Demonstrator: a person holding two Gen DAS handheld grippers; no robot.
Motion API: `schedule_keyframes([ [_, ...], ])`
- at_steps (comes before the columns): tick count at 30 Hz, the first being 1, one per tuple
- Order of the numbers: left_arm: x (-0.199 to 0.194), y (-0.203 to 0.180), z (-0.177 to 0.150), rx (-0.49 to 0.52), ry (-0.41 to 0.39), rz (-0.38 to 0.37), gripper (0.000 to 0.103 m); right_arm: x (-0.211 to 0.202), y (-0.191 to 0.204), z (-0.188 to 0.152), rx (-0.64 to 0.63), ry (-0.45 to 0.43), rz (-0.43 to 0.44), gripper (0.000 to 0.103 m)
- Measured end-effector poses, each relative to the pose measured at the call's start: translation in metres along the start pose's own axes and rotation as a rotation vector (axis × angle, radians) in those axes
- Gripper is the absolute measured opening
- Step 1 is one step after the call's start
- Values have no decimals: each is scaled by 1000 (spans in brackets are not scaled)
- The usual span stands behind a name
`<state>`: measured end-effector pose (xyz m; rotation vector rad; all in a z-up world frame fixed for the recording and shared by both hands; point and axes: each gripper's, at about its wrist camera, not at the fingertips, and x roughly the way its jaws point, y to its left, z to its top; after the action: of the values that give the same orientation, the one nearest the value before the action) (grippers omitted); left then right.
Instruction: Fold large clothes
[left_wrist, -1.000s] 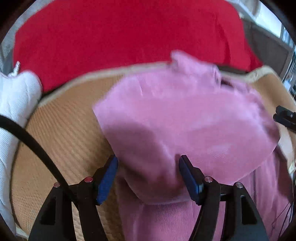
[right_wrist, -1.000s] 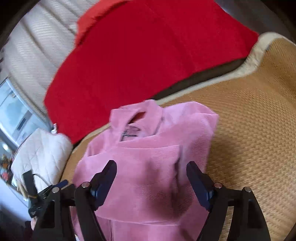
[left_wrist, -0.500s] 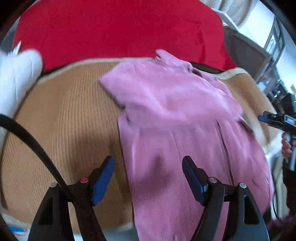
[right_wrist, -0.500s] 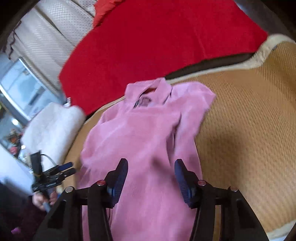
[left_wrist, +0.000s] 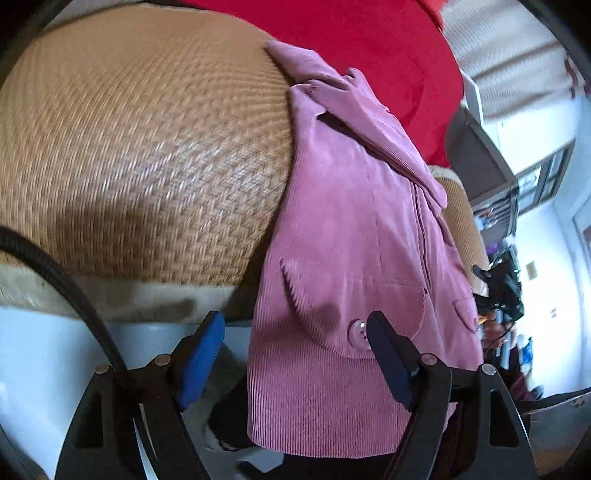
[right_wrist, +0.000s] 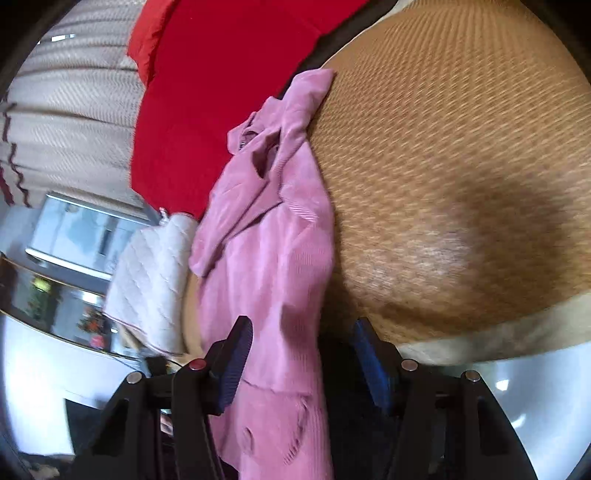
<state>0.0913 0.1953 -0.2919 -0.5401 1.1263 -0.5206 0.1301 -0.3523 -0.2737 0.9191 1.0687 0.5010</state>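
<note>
Woven mat (left_wrist: 140, 147) on the bed, pink jacket (left_wrist: 354, 229) lying lengthwise, hem now hanging over the near edge; a second ago its top was doubled over. Both claws have drawn back to the hem. Left claw (left_wrist: 295, 354), jaws just widened, straddles the hem ungripped. Right claw (right_wrist: 299, 358), partly open after narrowing, holds nothing. Judged: hem pickup next.

Both wrist cams sit close at the mat edge (left_wrist: 122, 295), angled down. Left cam: pink jacket (left_wrist: 351, 240) at 3 o'clock. Right cam: jacket (right_wrist: 266, 258) at 9. Shared: jacket, mat (right_wrist: 461, 184).
</note>
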Motion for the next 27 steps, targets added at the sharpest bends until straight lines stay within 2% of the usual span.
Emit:
schedule_keyframes([
  [5, 1, 16, -11, -42, 8, -39, 80, 35, 25, 5, -48, 61, 20, 61],
  [9, 15, 32, -19, -125, 90, -95, 80, 49, 46, 5, -113, 101, 32, 61],
  [11, 24, 37, -19, -152, 111, -133, 80, 55, 46, 4, -102, 117, 14, 61],
  [14, 32, 38, -20, -162, 124, -260, 80, 65, 46, 2, -89, 153, -11, 61],
  [17, 46, 38, -14, -163, 98, -317, 80, 74, 48, -2, -90, 183, -45, 61],
  [20, 59, 40, -11, -170, 109, -340, 79, 83, 49, -2, -84, 203, -54, 61],
  [21, 62, 38, -11, -166, 109, -364, 75, 84, 52, -2, -90, 204, -56, 60],
  [22, 64, 36, -12, -159, 107, -384, 62, 84, 54, -3, -97, 205, -52, 60],
  [25, 64, 30, -14, -140, 84, -429, 44, 86, 56, -4, -109, 210, -56, 60],
  [27, 58, 25, -14, -118, 71, -436, 38, 90, 51, -4, -83, 240, -60, 60],
])
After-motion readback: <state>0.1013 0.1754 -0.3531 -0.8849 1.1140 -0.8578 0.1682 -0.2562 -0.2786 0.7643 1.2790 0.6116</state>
